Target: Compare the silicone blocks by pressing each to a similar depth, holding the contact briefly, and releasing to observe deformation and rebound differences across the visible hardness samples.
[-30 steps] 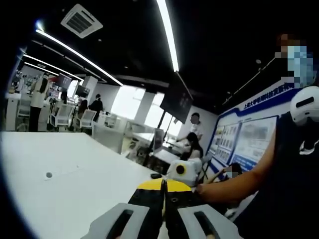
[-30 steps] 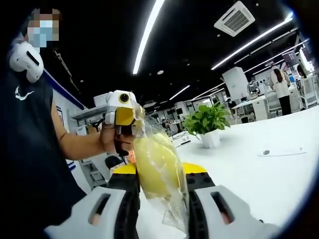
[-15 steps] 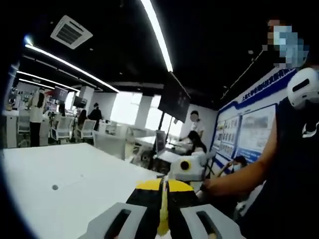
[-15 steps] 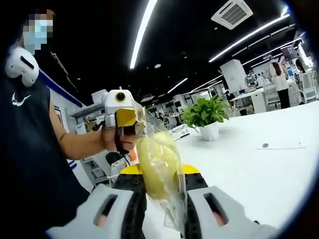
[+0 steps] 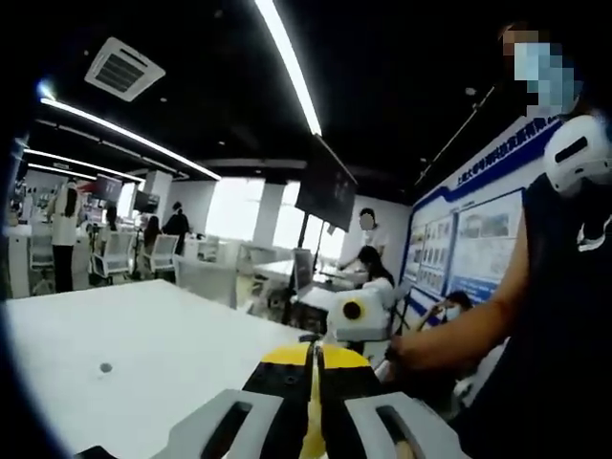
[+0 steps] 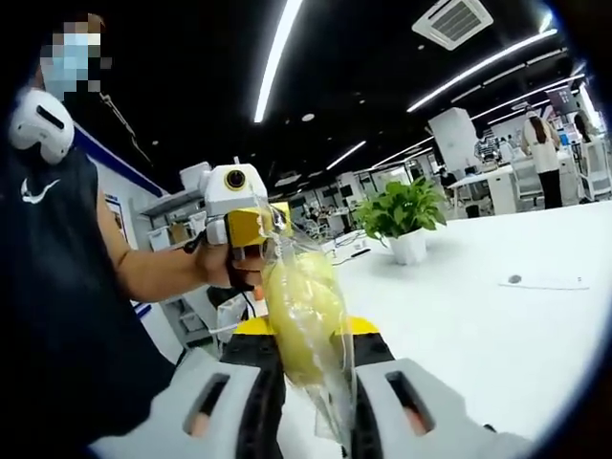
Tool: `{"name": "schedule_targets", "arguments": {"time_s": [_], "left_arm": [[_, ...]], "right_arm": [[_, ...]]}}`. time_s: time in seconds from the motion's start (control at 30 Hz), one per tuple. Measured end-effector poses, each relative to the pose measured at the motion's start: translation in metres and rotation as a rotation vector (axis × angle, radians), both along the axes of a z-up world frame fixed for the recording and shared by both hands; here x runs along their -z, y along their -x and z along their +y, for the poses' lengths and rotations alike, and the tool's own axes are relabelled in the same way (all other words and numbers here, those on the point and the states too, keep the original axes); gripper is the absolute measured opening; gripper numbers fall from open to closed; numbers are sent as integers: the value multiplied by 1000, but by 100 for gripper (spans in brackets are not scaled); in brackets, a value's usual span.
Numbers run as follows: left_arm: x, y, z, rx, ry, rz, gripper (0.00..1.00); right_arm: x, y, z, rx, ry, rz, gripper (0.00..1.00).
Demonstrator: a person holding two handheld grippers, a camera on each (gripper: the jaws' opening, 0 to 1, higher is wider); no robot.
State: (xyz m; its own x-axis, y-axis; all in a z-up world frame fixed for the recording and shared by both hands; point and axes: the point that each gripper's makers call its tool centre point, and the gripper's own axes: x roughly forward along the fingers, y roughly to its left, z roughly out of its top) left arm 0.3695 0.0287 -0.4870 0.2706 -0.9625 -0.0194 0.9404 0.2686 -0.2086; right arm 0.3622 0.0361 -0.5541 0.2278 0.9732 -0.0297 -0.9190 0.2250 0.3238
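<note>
A yellow silicone block point(image 6: 298, 311) sealed in a clear plastic bag point(image 6: 330, 387) stands upright between my right gripper's jaws. My right gripper point(image 6: 306, 330) is shut on it from both sides. In the right gripper view my left gripper point(image 6: 256, 227) comes in from the left, held by a hand, and pinches the bag's top edge. In the left gripper view my left gripper point(image 5: 312, 356) has its jaws pressed together on a thin yellow-tinted sliver of the bag. The right gripper's white body point(image 5: 356, 316) shows just beyond them. Both grippers are held up above the white table point(image 6: 478, 325).
A potted green plant point(image 6: 409, 215) and a flat sheet of paper point(image 6: 543, 280) sit on the table. A small dark dot point(image 5: 104, 367) marks the tabletop. The person in a dark sleeveless top point(image 5: 564, 316) stands close by. Other people, desks and chairs are far behind.
Both views have drifted a little with the hands. The bagged block stays gripped between the right jaws and the left gripper keeps its pinch on the bag's top.
</note>
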Motion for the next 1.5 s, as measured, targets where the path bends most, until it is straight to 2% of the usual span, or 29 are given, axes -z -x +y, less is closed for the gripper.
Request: {"name": "schedule_targets", "arguments": {"time_s": [0.1, 0.4, 0.6, 0.7, 0.93, 1.13, 1.3, 1.5], "left_arm": [[2, -2, 0, -10, -8, -23, 0], [0, -6, 2, -25, 26, 15, 0], [3, -10, 1, -44, 13, 21, 0], [4, -11, 0, -56, 3, -7, 0], [5, -15, -2, -77, 8, 40, 0], [4, -15, -3, -72, 2, 35, 0], [4, -15, -5, -71, 14, 69, 0], [4, -14, -7, -67, 11, 77, 0]], "right_arm": [[1, -1, 1, 1, 6, 3, 11], [-1, -1, 1, -9, 8, 6, 9], [2, -2, 1, -6, 14, 17, 9], [2, -3, 0, -2, 18, 13, 8], [4, -7, -3, 5, 18, 30, 9], [3, -8, -4, 17, 0, 33, 10], [3, -8, -5, 19, -5, 40, 11], [3, -7, -8, 27, -12, 37, 12]]}}
